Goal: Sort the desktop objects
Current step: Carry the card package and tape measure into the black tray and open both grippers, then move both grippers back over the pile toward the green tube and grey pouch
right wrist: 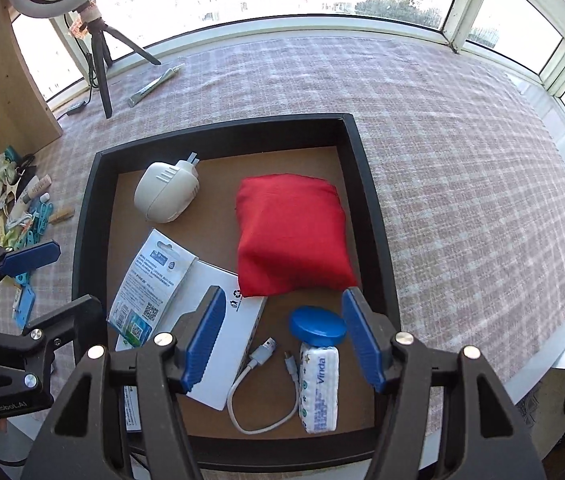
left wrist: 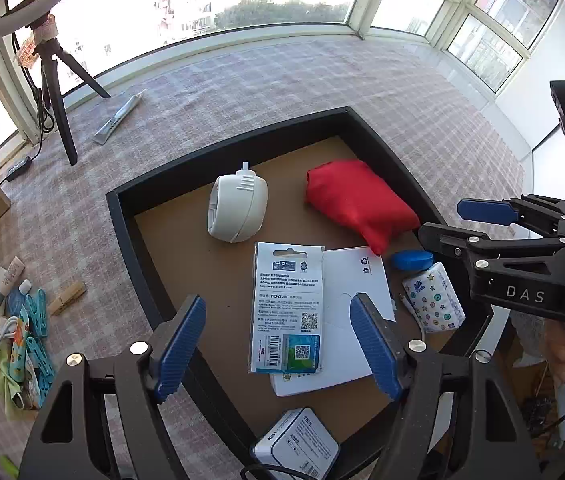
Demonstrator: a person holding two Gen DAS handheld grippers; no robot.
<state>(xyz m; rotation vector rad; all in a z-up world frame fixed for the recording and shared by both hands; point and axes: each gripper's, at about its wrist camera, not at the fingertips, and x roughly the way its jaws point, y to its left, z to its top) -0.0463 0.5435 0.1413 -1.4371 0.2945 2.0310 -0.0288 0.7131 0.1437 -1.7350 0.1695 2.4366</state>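
both grippers, left (left wrist: 278, 348) and right (right wrist: 282, 336), gape wide, empty. tissue pack (right wrist: 319, 388) just below the right fingers looks soft, light; pinch its long sides.

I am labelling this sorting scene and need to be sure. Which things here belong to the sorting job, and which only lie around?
Belong to the job:
black tray
red pouch
white plug-in device
white box
blue-capped tissue pack
white cable
pile of small items
left gripper, right gripper, both open and empty

Just lying about:
ring-light tripod
tube
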